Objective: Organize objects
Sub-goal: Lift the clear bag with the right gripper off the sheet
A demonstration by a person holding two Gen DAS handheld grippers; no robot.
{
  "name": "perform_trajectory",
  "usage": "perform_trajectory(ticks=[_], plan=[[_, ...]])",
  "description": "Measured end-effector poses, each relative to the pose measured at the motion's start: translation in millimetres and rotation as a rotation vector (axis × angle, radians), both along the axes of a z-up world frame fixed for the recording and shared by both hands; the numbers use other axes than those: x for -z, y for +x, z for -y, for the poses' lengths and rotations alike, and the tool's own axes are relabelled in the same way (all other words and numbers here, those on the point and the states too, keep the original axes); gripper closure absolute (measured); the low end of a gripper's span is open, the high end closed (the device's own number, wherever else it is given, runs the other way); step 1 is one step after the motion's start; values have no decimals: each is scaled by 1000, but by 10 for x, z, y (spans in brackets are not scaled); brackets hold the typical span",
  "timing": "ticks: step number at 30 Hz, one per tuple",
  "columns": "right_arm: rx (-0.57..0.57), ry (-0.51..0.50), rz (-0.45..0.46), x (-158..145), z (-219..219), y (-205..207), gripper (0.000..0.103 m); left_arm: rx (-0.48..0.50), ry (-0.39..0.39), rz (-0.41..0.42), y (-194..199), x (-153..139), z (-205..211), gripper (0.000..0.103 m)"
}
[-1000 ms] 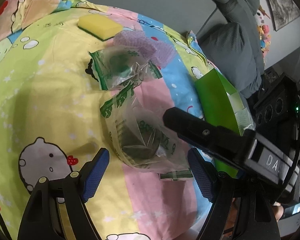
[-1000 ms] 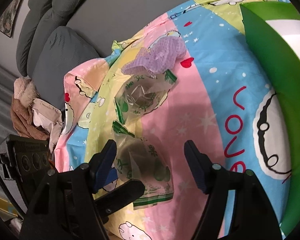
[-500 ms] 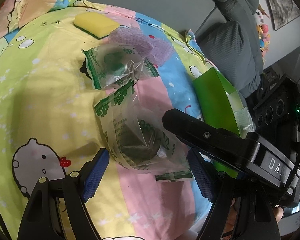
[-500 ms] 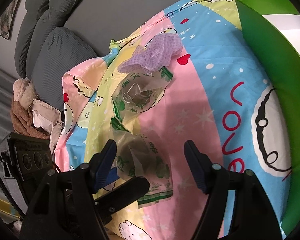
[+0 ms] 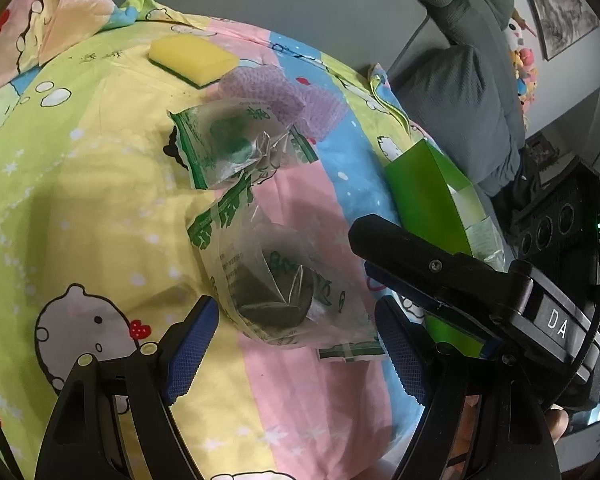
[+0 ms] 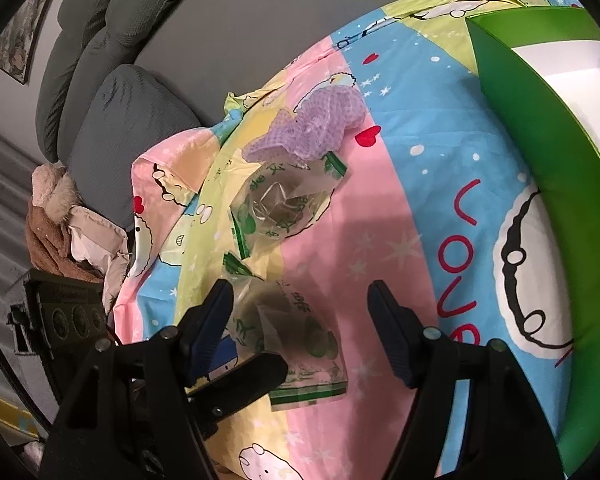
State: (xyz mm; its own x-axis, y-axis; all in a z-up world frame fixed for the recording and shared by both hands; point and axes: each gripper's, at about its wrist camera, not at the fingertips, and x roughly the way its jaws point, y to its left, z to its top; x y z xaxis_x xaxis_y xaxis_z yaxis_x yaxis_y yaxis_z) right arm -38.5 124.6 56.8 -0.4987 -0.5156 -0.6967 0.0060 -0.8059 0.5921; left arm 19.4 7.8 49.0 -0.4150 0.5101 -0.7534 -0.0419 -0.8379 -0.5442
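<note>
Little of the organizing appears to be done: every loose item is seen lying out on the cartoon-printed bedsheet [image 5: 100, 184], and nothing can be made out inside the green box [image 6: 548, 184], whose white interior is visible at the upper right of the right wrist view.

The sheet is soft cotton in yellow, pink and blue stripes, gently rumpled. The box is stiff, smooth cardboard with straight glossy walls; in the left wrist view it is found at the right of centre [image 5: 428, 196].

The nearer clear packet [image 5: 276, 284], crinkled plastic film with green print and a dark round pad inside, is seen at lower centre. The farther clear packet [image 5: 232, 148], of the same film, lies above it, just beside a purple mesh cloth [image 5: 284, 96], limp and dimpled. A yellow sponge [image 5: 192, 58], a rectangular foam block with a dark green scouring layer, sits at upper centre.

The left gripper [image 5: 296, 344] is held wide open, empty, straddling the nearer packet without contact. The right gripper [image 6: 300, 328] is also parted and grips nothing, the same packet [image 6: 284, 328] lying between its fingers.
</note>
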Motion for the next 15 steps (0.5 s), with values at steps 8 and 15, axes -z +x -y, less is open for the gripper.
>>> perform_trajectory(ticks=[8, 15], plan=[[-23, -17, -4, -12, 8, -1, 37, -22, 14, 18, 18, 14, 51, 22], [-76, 1, 27, 50, 164, -45, 36, -30, 31, 68, 23, 110, 135, 22]])
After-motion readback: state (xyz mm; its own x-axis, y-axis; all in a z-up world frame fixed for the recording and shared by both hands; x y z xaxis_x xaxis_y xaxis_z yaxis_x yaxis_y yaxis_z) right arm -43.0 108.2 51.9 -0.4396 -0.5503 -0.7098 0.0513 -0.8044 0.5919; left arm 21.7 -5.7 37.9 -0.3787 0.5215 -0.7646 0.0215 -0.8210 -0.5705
